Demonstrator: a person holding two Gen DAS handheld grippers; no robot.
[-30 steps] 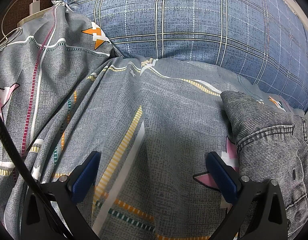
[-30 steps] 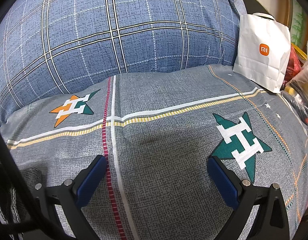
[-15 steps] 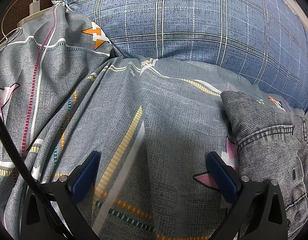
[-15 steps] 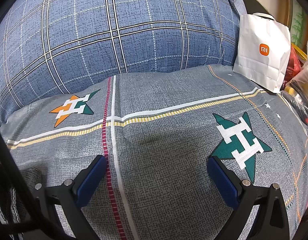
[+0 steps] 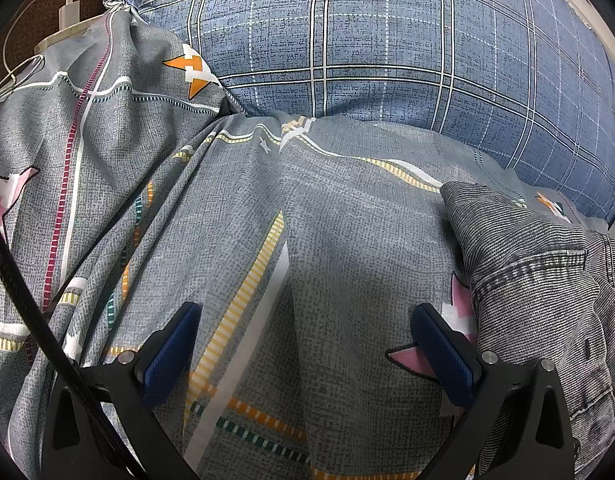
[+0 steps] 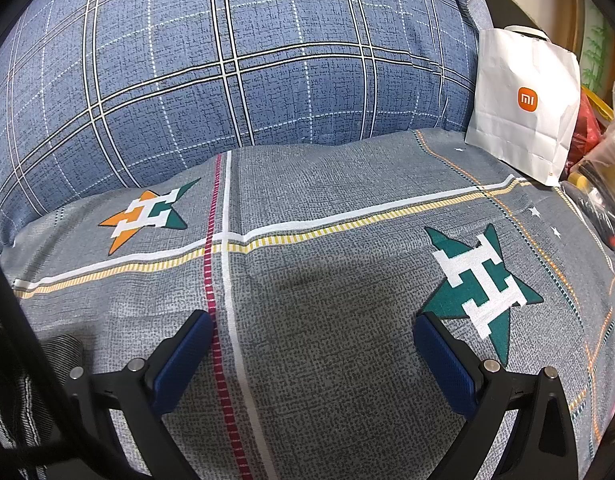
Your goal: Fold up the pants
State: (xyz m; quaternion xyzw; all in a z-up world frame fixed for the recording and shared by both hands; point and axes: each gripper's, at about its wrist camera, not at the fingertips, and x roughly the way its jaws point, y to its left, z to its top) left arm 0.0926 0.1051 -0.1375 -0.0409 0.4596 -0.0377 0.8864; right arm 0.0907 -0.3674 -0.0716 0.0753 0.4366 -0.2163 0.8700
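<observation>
Left wrist view, far left: white charger plug with its looped white cable (image 5: 69, 6) on a brown surface at the bed's edge; next to it my rumpled grey bedsheet printed with stripes and star motifs (image 5: 211, 208), creased in long folds; behind it the blue plaid pillow (image 5: 387, 40). My left gripper (image 5: 303, 344) hangs over the sheet, its 2 blue-padded fingers (image 5: 169, 354) spread wide with nothing between them. To the right, the dark grey striped denim pants (image 5: 547, 280) lie bunched on the sheet, just beside the right-hand finger; I cannot tell if they touch it.

Right wrist view: a corner of the pants (image 6: 31, 380) shows at the lower left, beside the left-hand finger; the sheet here lies flat, with an orange-green star (image 6: 147, 216) and a green star (image 6: 479, 284). My right gripper (image 6: 311, 344) is likewise spread wide over bare sheet, holding nothing. Far right: white paper bag with an orange logo (image 6: 523, 108) standing at the pillow's end; beyond it, clutter in clear plastic (image 6: 603, 152).
</observation>
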